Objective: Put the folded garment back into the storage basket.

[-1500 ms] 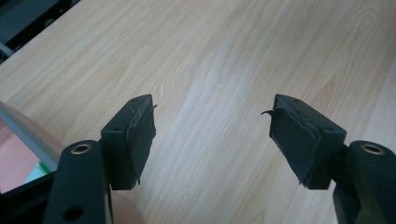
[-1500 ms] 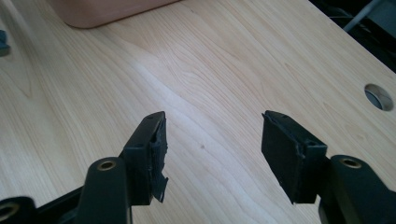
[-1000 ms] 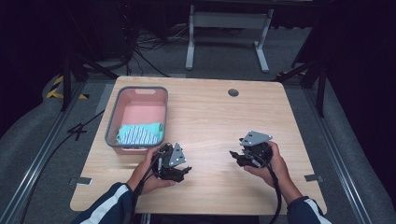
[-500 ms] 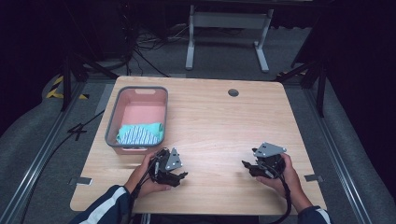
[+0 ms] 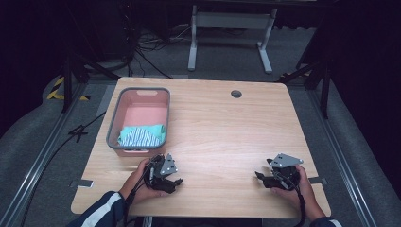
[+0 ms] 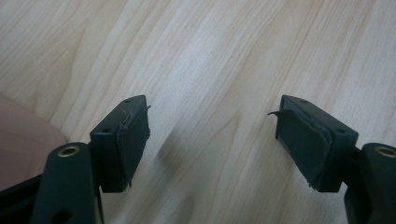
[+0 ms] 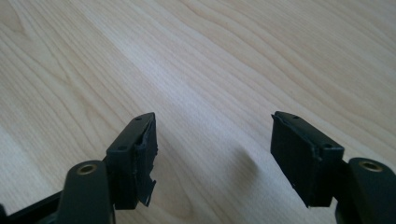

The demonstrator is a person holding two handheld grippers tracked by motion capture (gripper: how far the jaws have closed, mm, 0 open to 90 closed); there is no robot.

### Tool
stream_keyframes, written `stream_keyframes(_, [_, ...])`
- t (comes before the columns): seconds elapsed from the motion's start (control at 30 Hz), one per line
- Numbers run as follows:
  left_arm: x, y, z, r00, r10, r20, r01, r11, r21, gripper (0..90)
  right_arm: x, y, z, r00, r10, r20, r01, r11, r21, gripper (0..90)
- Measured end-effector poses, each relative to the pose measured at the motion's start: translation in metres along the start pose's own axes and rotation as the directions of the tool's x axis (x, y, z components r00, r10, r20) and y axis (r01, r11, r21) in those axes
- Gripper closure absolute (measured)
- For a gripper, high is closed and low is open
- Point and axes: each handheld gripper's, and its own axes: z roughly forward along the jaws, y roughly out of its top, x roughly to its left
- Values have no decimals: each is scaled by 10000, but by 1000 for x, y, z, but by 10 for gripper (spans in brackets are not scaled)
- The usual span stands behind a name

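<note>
Bin [image 5: 113, 124] with striped cloth [image 5: 140, 136] beside left gripper [image 5: 172, 182].

A bin [image 5: 113, 127] is set on the table [image 5: 227, 127] at its left side, with folded cloth [image 5: 142, 135] laid in its near end. The left gripper [image 5: 174, 182] is held just before the bin; the right gripper [image 5: 260, 176] is held well apart, at the near right.

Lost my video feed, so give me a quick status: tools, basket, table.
Left tool open, holding nothing, low over the table. Right tool open, holding nothing, near the front edge. Striped cloth lies in the pink basket. Nothing between the tools.
</note>
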Motion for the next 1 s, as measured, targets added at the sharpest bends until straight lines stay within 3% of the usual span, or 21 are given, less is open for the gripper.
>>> stream_keyframes(0.27, [0, -9, -1, 9992, -374, 102, 377, 9986, -378, 240, -6, -20, -2, 9930, 1108, -409, -1125, 9927, -442, 284])
stream_keyframes(0.33, [0, -12, -1, 9977, -670, 140, 676, 9966, -472, 232, -7, -26, -2, 9879, 1446, -556, -1481, 9868, -660, 270])
stream_keyframes(0.47, [4, -19, 1, 9889, -1389, 527, 1427, 9868, -760, 213, -9, -27, -4, 9867, 1536, -531, -1567, 9858, -606, 246])
stream_keyframes(0.5, [4, -19, 1, 9889, -1389, 527, 1427, 9868, -760, 201, -9, -27, -4, 9867, 1536, -531, -1567, 9858, -606, 246])
stream_keyframes(0.53, [7, -21, 2, 9838, -1657, 689, 1713, 9816, -841, 191, -9, -28, -4, 9869, 1530, -521, -1560, 9860, -590, 246])
stream_keyframes(1.0, [7, -20, 4, 9849, -1562, 743, 1619, 9836, -790, 166, -9, -28, -4, 9870, 1515, -532, -1544, 9863, -573, 245])
